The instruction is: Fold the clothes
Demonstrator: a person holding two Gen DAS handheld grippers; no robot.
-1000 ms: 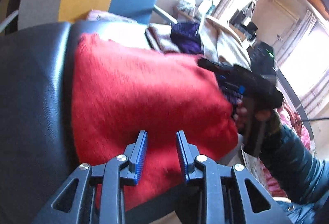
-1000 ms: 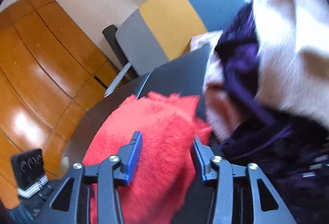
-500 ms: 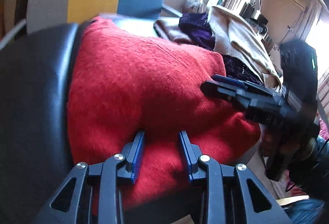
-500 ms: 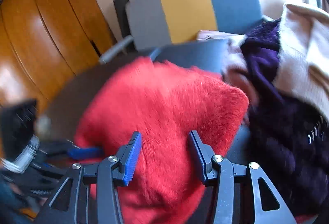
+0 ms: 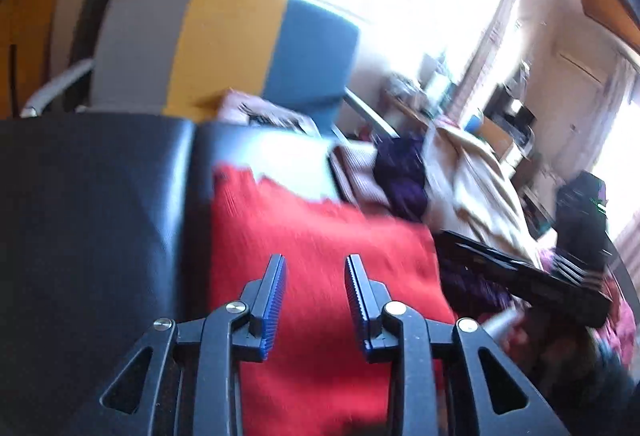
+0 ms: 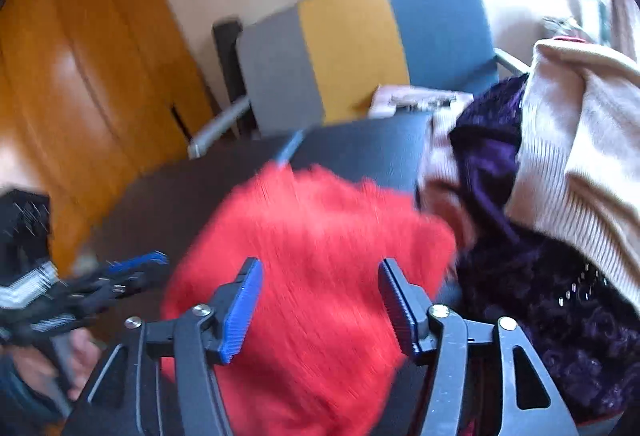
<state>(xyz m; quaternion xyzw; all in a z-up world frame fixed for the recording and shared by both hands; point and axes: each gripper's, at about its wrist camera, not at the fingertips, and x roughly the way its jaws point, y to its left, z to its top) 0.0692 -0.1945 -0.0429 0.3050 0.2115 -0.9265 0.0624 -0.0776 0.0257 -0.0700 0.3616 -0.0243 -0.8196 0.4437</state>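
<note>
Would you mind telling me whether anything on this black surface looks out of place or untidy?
The red sweater lies folded and fairly neat on the black surface. What stands out is the heap beside it: a purple garment and a cream knit lie crumpled and tangled together, not folded.

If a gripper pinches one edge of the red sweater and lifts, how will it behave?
The red sweater looks like soft, fuzzy knit, so it would probably sag and unfold. Its fuzzy surface should grip the ribbed pads. On the smooth black cushion, it may slide when pushed.
</note>
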